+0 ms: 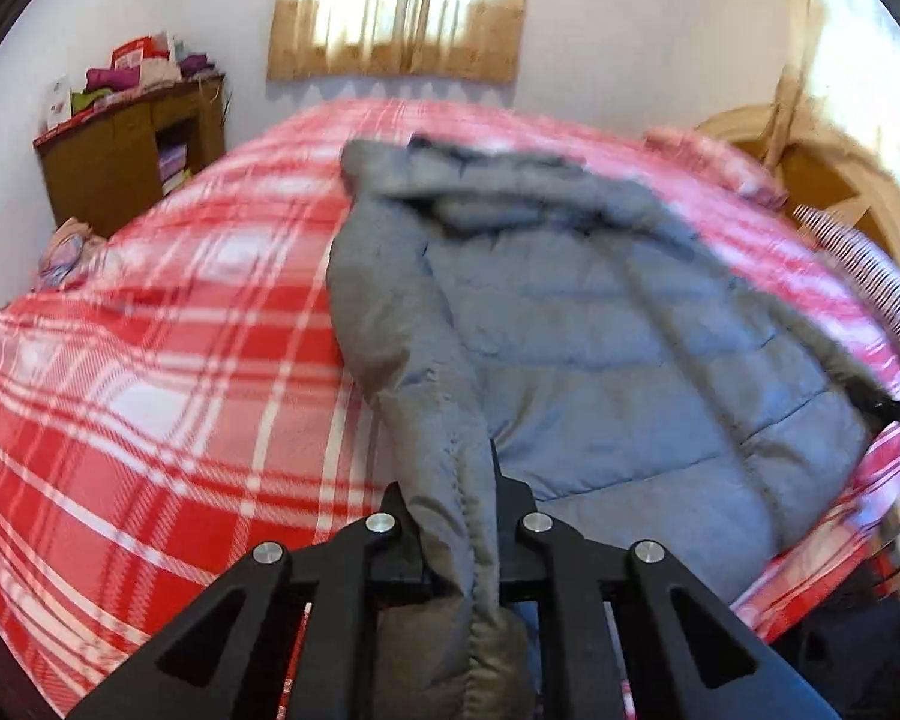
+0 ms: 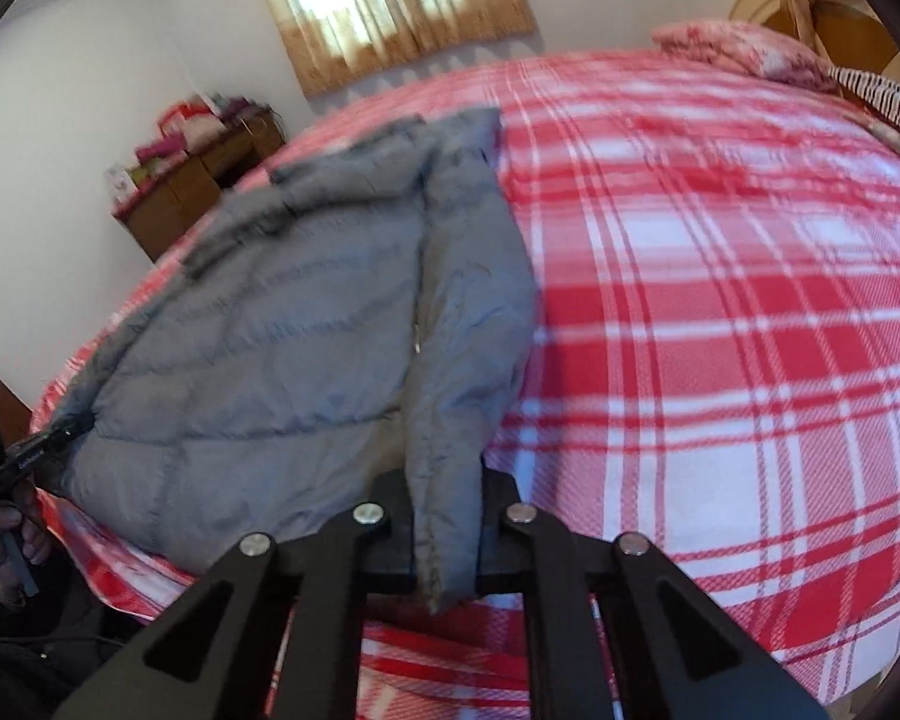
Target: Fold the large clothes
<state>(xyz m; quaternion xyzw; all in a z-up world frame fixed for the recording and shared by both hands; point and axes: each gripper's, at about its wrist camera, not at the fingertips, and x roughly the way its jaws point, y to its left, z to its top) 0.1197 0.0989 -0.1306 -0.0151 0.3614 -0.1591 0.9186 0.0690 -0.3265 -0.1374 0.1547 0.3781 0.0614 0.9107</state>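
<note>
On the red plaid bedspread (image 1: 150,360), near the front edge of the bed: grey quilted puffer jacket (image 1: 600,330), laid out flat, hood end toward the curtained window (image 1: 399,6). Left gripper (image 1: 453,516) pinched tight on the jacket's left sleeve (image 1: 438,420), padded cuff bunched between the jaws. Right gripper (image 2: 447,510) likewise clamped on the opposite sleeve (image 2: 462,312), cuff hanging through toward the camera. Both views motion-blurred. No fold visible in the body yet; judged an early step, sleeves due to cross onto the torso.

Risks noted:
- Slick, puffy fabric held by the cuff alone; liable to slide out under a hard pull.
- Jacket hem close to the bed edge; backward drag likely to tip it off.
- Uneven pull between sides; skewed body, crooked fold.
- Trapped air in the quilting; sleeves likely to spring back.
</note>
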